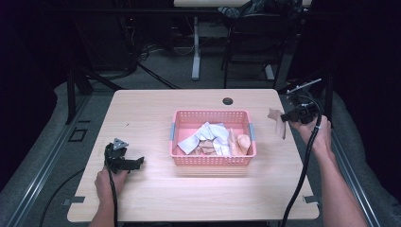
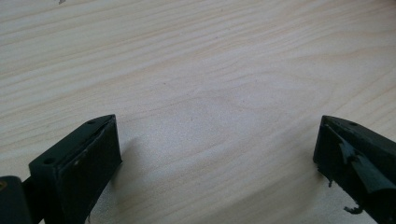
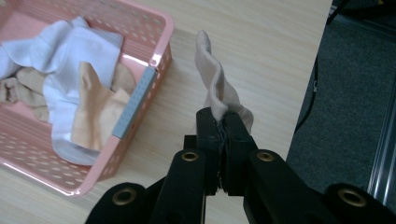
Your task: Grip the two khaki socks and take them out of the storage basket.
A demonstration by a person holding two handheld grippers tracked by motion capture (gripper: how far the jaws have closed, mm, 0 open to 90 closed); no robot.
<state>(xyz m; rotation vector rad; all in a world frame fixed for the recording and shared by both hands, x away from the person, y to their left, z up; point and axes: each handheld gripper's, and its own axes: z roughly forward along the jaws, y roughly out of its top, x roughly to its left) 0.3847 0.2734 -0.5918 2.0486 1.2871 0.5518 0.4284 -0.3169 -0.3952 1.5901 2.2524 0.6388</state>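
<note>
Sock [image 3: 215, 86] pinched tight in my right claw [image 1: 285, 116], dangling over the table [image 1: 142, 113] at 3 o'clock from the basket [image 1: 212, 160], just beside it. Basket's got white and beige socks piled inside. My left claw [image 1: 137, 163] sits wide apart on bare wood around 8 o'clock, gripping nothing.

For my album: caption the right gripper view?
Right tool pinching a beige sock beside the pink basket.
</note>
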